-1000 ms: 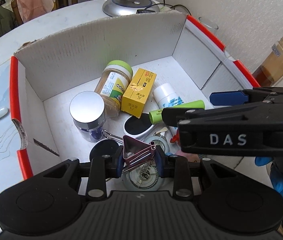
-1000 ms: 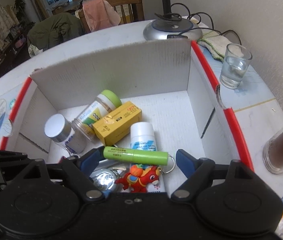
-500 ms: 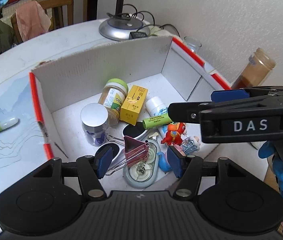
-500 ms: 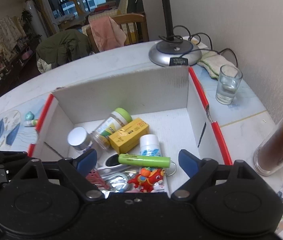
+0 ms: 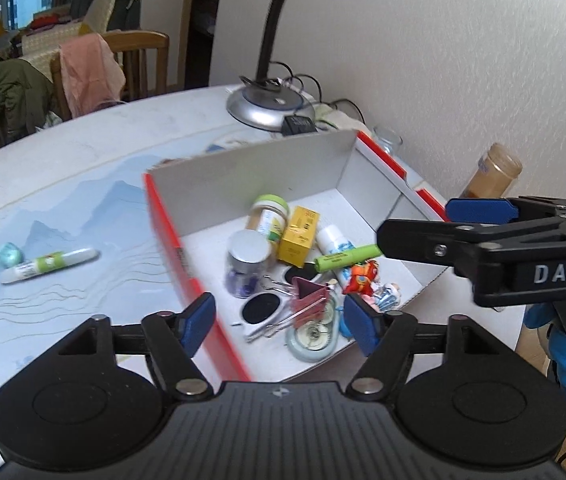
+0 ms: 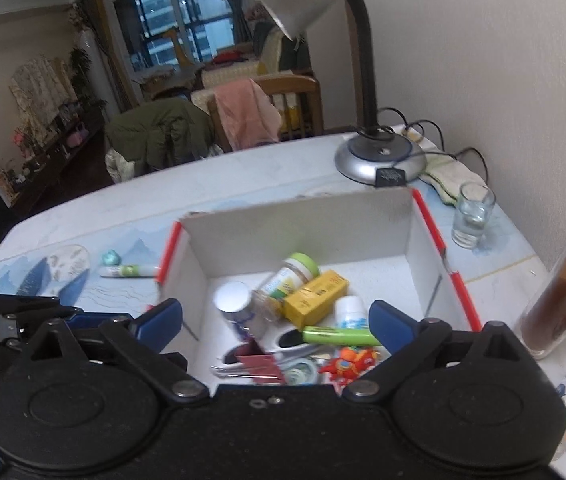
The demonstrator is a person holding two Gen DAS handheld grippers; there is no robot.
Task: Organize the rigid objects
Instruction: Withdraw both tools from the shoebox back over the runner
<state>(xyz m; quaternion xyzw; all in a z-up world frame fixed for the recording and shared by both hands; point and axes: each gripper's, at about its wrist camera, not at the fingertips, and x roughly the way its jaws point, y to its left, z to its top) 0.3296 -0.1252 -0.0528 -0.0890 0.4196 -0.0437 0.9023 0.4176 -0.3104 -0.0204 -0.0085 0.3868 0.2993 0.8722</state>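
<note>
A white cardboard box [image 5: 263,184] with red rims holds a pink binder clip [image 5: 309,298], a green tube [image 5: 347,258], a yellow carton [image 5: 301,236], two jars, a white bottle and a red toy [image 5: 363,276]. My left gripper [image 5: 279,324] hovers above the box's near left corner, its jaws opening, with nothing between them. My right gripper [image 6: 277,322] hangs over the box's near edge, jaws opening wide and empty. The green tube [image 6: 339,335] lies below it. A white-and-green pen [image 5: 49,264] and a teal lump [image 5: 10,254] rest on the table left of the box.
Behind the box stands a desk lamp, base [image 6: 381,158], with cables. A glass of water [image 6: 473,220] and a tall brown jar [image 6: 563,300] stand to the box's right by the wall. Beyond the table is a chair [image 6: 251,116] draped with pink cloth.
Both grippers have risen and drawn back from the box. The left one let go of the pink binder clip, which now lies in the box. The right jaws spread wider.
</note>
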